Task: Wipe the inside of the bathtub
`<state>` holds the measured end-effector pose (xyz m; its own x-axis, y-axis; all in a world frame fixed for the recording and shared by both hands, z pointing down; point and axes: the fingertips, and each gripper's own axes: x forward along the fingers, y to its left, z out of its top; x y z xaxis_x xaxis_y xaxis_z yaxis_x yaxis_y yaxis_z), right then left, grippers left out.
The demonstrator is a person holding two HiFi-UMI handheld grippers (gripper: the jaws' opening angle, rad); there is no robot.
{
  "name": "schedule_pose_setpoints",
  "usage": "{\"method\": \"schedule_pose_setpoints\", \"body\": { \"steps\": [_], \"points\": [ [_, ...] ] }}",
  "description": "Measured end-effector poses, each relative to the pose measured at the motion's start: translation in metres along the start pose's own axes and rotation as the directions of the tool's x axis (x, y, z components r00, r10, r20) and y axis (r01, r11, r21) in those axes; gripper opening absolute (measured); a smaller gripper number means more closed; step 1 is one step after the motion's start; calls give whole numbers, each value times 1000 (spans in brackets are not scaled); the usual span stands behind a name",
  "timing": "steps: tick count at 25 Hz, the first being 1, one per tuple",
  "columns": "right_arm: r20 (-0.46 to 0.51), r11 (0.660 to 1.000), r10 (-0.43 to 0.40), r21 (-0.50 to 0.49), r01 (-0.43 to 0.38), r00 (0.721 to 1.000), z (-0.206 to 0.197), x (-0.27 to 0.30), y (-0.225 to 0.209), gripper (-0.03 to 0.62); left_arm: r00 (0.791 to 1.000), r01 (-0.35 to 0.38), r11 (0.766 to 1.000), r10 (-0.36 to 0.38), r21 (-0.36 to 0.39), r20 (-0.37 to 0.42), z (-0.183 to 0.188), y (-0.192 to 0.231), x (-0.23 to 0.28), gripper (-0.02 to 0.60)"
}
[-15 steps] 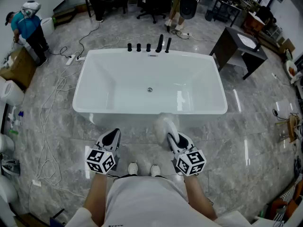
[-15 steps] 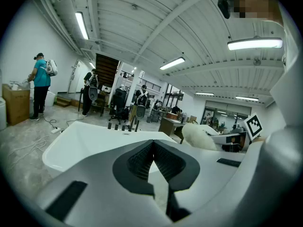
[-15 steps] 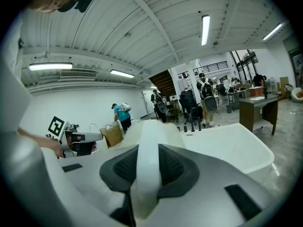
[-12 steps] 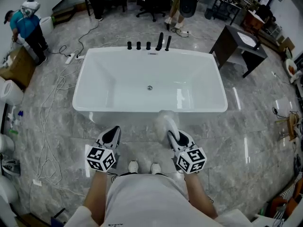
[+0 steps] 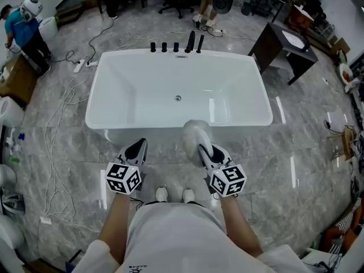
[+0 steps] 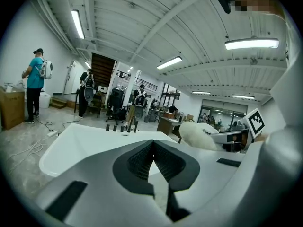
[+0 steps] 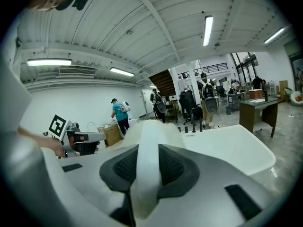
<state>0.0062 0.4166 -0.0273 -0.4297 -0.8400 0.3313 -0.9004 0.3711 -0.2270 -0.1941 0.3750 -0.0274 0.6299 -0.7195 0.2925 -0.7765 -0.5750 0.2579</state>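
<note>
Right hand-held gripper (image 5: 206,154) is clamped on a white duster (image 5: 194,134); left hand-held gripper (image 5: 136,150) is closed and empty. Since a moment ago the duster has edged forward over the near rim of the tub (image 5: 142,90). Just the approach, I'd say: no wiping inside yet.

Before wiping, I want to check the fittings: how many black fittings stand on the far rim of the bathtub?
5 black fittings, in a row on the far rim of the bathtub: three short ones at left, two taller ones to their right. None seems hidden.
</note>
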Motion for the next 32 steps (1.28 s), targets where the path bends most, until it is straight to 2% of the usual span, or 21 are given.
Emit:
{"method": "schedule_pose_setpoints", "body": {
  "steps": [7, 15, 25, 32],
  "points": [
    [6, 1000, -2, 14, 2, 1000, 1, 16, 17, 97, 999, 43, 999, -43, 16, 2, 4, 11, 2, 11],
    [13, 999, 13, 30, -14, 1000, 3, 33, 50, 97, 998, 63, 998, -63, 0, 32, 7, 37, -13, 12],
    [-19, 997, 79, -25, -79, 997, 10, 72, 73, 97, 998, 8, 1000, -7, -12, 60, 18, 72, -12, 12],
    [-14, 990, 136, -26, -136, 991, 24, 121, 61, 97, 997, -42, 999, 43, -23, 65, 25, 95, 13, 12]
  ]
}}
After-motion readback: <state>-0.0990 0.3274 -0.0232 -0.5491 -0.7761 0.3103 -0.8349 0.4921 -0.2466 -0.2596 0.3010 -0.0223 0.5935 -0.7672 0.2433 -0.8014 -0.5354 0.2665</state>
